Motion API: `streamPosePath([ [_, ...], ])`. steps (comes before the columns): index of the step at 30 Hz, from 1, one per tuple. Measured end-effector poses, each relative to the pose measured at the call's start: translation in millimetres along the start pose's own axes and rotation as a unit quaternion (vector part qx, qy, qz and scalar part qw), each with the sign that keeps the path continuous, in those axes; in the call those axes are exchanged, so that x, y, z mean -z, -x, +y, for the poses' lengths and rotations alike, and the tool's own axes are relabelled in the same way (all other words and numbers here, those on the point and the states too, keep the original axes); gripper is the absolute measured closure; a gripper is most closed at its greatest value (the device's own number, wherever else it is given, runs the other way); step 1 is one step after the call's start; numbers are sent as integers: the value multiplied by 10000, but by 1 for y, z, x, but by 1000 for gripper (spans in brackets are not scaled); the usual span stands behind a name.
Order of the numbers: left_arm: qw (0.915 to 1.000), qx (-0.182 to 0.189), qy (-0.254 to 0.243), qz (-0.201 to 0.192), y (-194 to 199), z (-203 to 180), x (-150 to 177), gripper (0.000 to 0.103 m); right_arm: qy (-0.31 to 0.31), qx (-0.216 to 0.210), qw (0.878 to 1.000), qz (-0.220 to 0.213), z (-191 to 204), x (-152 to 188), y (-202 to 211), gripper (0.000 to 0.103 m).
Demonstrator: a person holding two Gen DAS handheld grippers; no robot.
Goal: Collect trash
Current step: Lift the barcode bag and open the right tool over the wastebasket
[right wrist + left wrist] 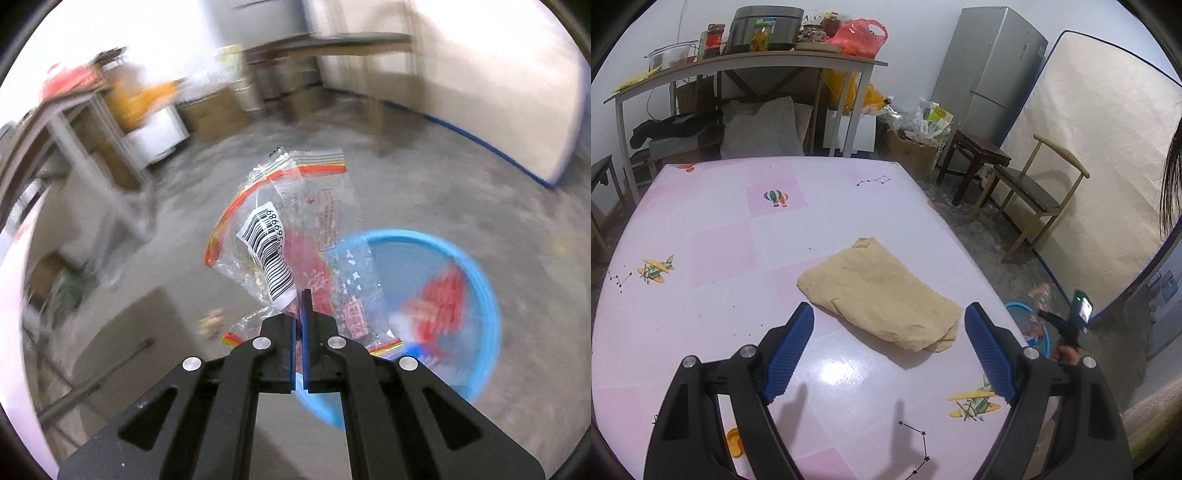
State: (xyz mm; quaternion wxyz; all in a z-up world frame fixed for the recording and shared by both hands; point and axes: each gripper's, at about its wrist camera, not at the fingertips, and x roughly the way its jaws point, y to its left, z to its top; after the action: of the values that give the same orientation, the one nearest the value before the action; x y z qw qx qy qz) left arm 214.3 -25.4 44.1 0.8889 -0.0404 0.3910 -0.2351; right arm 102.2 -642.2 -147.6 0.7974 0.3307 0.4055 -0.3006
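Trash pickup, plastic bag in R claw.
R gripper clamped tight on clear plastic bag, up in air above blue basin on floor. L gripper wide, nothing held, over tan paper bag on pink table.

Left gripper: you're holding it tilted downward, jaws spread wide, nothing between them.
Right gripper: angled steeply down, you've got its jaws clamped together.

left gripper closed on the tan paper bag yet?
No, the left gripper stands open above the table, its blue pads either side of the tan paper bag without touching it.
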Motion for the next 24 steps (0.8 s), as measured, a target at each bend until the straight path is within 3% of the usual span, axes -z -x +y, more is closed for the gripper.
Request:
streamPosePath([
  [5, 9999, 102, 23, -55, 6, 0, 3, 22, -1098, 234, 9914, 668, -86, 20, -35, 95],
  [8, 9999, 135, 16, -89, 11, -3, 4, 22, -1177, 281, 9894, 799, -97, 26, -53, 75],
  [9, 9999, 126, 9, -105, 14, -4, 4, 22, -1275, 201, 9881, 841, -101, 27, -53, 61],
  [13, 9998, 72, -55, -198, 25, -9, 8, 21, -1585, -12, 9851, 665, -102, 20, -37, 45],
  [18, 9995, 96, -48, -286, 38, -11, 15, 20, -1682, -227, 9844, 455, -92, 7, -28, 39],
  [24, 9993, 49, -51, -364, 52, -10, 24, 19, -1798, -442, 9827, 106, -96, -2, 1, 38],
])
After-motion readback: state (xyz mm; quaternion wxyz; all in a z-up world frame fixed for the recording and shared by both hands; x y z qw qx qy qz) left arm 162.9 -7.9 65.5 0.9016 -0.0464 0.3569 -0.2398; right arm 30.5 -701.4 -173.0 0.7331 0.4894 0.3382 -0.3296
